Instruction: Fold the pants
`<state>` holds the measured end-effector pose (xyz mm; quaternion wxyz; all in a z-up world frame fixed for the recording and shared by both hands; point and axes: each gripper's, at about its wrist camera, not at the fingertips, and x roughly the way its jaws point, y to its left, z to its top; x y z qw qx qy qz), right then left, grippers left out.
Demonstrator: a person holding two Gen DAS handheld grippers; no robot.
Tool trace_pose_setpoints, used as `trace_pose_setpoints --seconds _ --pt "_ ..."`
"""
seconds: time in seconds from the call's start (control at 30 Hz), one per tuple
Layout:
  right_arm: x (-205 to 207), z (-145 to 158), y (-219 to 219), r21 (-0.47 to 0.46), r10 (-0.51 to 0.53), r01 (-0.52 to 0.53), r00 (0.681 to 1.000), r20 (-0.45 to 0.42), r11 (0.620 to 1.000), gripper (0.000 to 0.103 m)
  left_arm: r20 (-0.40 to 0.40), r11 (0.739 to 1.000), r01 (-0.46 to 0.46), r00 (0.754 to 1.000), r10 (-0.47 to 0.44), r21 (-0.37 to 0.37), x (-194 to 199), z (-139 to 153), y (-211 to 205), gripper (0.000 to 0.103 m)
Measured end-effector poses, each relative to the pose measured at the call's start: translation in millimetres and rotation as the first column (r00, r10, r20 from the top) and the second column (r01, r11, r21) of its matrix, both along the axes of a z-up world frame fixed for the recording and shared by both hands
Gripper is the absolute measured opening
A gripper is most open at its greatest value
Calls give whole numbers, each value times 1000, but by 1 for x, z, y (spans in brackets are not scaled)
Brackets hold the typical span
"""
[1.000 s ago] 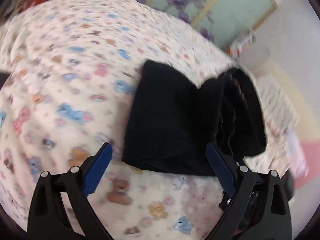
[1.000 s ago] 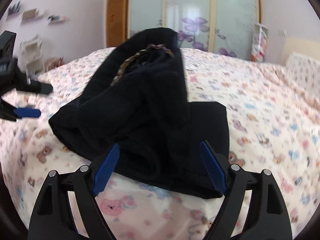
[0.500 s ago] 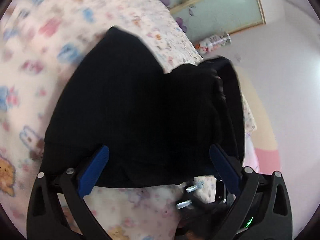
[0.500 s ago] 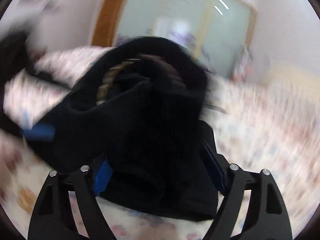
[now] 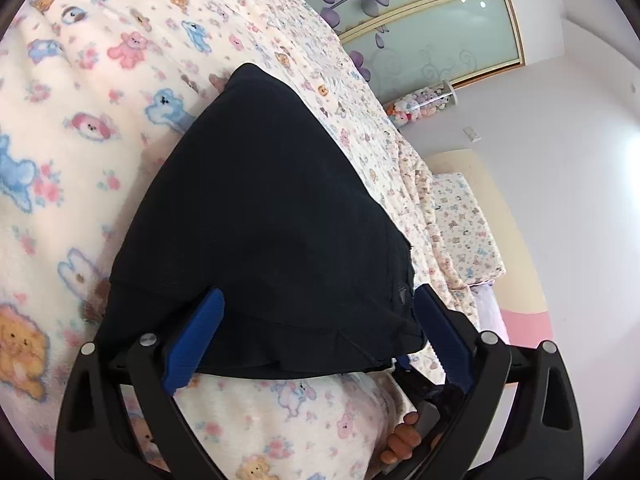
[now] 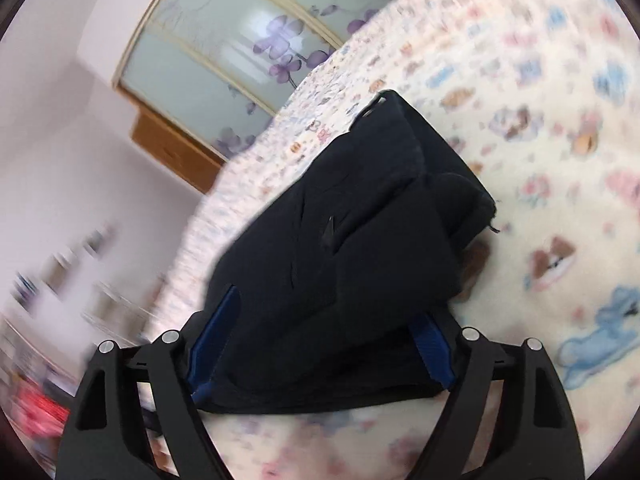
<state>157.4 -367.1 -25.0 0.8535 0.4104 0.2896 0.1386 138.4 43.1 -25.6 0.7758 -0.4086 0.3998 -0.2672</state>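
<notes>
Left wrist view shows the folded black fabric pants (image 5: 272, 216) lying on the bed's cream fleece blanket printed with pastel bears (image 5: 80, 128), their near edge between the blue-padded fingers of the left tool (image 5: 316, 332), which stands spread wide and unclenched. Right wrist view, blurred, shows the right tool (image 6: 324, 344) likewise spread, its blue pads flanking the pants' near end without visibly pinching them.
</notes>
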Motion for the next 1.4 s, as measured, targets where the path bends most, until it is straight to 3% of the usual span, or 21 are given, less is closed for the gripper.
trace_pose_setpoints --seconds 0.03,0.1,0.17,0.23,0.3,0.4,0.5,0.57,0.63,0.7,0.87,1.0,1.1,1.17,1.3,1.4 --pt "-1 -3 -4 46 3 -2 1000 -3 999 83 3 1000 1 1000 -1 -14 -2 0 2 96" --pt "5 -11 -14 114 5 -2 1000 -24 993 69 6 1000 0 1000 0 -31 -4 -1 6 96" --pt "4 -21 -19 151 -16 26 998 -64 988 40 17 999 3 1000 -3 -33 -10 0 9 96" --pt "-1 -30 -18 216 -10 27 997 -79 976 33 43 999 9 999 -7 -31 -15 5 10 97" --pt "-7 -25 -12 221 15 -1 998 -60 975 25 64 1000 8 998 -7 -13 -17 7 12 98" --pt "1 -18 -7 269 73 -65 997 -20 961 23 128 1000 -14 992 14 -4 -25 18 16 98" --pt "-3 -20 5 370 145 -138 989 9 919 22 205 1000 -25 979 22 8 -28 30 16 99" --pt "-4 -24 2 351 122 -106 992 -24 930 18 251 998 -23 968 10 50 -29 37 10 101" --pt "-4 -37 -11 308 41 -2 992 -121 951 17 248 998 12 968 -28 69 -21 38 -4 101" --pt "-3 -48 -16 341 47 6 988 -149 940 17 230 998 44 972 -55 52 -15 36 -14 101" --pt "-9 -26 -7 188 60 -31 987 -151 982 26 168 994 82 981 -93 73 13 25 -47 101" --pt "-29 -2 -15 43 -55 60 993 -106 997 37 238 975 56 965 -108 215 5 35 -61 101" --pt "-45 32 -18 -99 -157 163 985 65 982 43 310 935 -2 944 -116 354 -2 45 -71 101" --pt "-43 44 -13 -116 -87 106 984 157 988 68 313 917 -6 941 -130 398 -3 47 -77 101" --pt "-14 36 -1 -95 62 -46 983 172 994 71 242 878 18 958 -151 478 7 37 -92 101" --pt "11 12 8 -53 127 -124 991 46 991 71 191 830 15 971 -146 558 13 23 -93 101"
